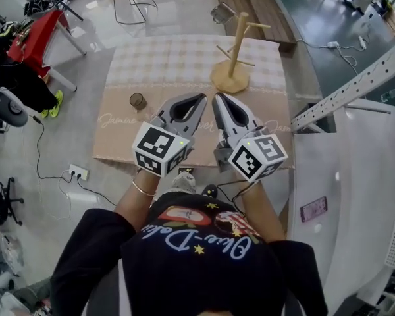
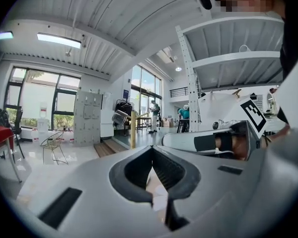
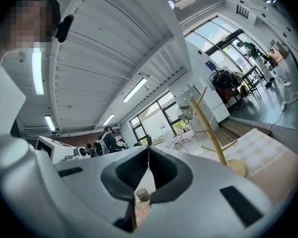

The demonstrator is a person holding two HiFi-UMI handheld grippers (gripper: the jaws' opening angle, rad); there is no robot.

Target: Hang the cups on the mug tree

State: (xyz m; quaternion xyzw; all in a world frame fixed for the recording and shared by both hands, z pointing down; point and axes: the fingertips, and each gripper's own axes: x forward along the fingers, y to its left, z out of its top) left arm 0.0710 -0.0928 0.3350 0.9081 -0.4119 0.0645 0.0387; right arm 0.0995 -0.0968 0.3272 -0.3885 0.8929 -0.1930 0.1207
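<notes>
Table [image 1: 178,61]: cup [image 1: 137,101] left, front half; mug tree [image 1: 230,79] right, farther back. Left gripper [image 1: 202,97] and right gripper [image 1: 216,97] side by side over front, right of cup.

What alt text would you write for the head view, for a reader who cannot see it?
A person, seen from above, holds the left gripper and right gripper, both shut and empty, over a cloth-covered table. A bare wooden mug tree stands far right on it; a dark cup sits to the left.
</notes>
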